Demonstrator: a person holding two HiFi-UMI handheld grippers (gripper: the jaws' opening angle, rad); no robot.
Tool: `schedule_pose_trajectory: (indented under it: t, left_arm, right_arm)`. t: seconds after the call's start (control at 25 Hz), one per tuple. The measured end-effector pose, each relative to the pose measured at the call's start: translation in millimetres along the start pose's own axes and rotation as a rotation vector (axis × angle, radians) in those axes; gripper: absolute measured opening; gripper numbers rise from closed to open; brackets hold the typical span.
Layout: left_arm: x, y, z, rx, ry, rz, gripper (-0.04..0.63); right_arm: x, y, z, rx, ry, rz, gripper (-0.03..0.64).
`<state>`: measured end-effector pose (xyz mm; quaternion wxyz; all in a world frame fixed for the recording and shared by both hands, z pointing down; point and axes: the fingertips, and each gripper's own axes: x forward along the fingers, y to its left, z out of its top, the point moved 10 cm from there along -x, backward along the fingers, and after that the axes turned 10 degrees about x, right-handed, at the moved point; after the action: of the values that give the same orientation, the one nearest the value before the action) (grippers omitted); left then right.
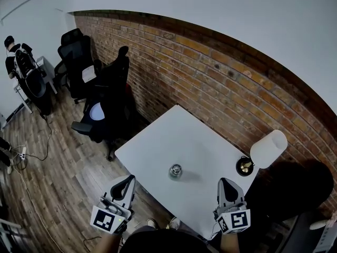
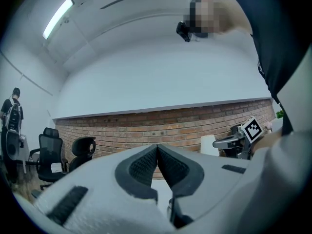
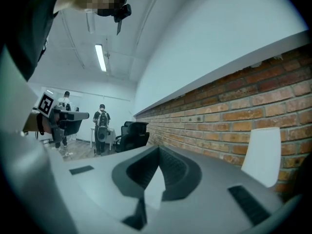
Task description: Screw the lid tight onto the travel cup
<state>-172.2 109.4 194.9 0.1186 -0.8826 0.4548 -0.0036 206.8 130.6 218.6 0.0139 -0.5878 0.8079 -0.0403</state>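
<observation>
A small shiny metal round piece (image 1: 175, 170) lies near the middle of the white table (image 1: 174, 136); I cannot tell whether it is the cup or the lid. A tall white cylinder (image 1: 268, 148) stands at the table's right corner, with a dark round item (image 1: 244, 166) beside it. The white cylinder (image 3: 261, 155) also shows in the right gripper view. My left gripper (image 1: 128, 181) hovers at the table's near left edge, jaws shut and empty. My right gripper (image 1: 225, 183) hovers by the near right edge, also shut with nothing in it. Neither touches anything.
A brick wall (image 1: 210, 83) runs behind the table. Black office chairs (image 1: 108, 104) stand to the table's left on the wood floor. A person (image 1: 13, 51) stands at a desk in the far left corner. Cables (image 1: 37, 152) lie on the floor.
</observation>
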Motion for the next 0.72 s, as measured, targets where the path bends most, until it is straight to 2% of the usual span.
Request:
schedule_pose_trajectory:
  t: [0.72]
  left_arm:
    - [4.0,-11.4,1.2,-0.001,0.012,-0.044,0.023]
  right_arm:
    - [-2.9,-1.2,5.8,-0.029,-0.022,-0.001,0.014]
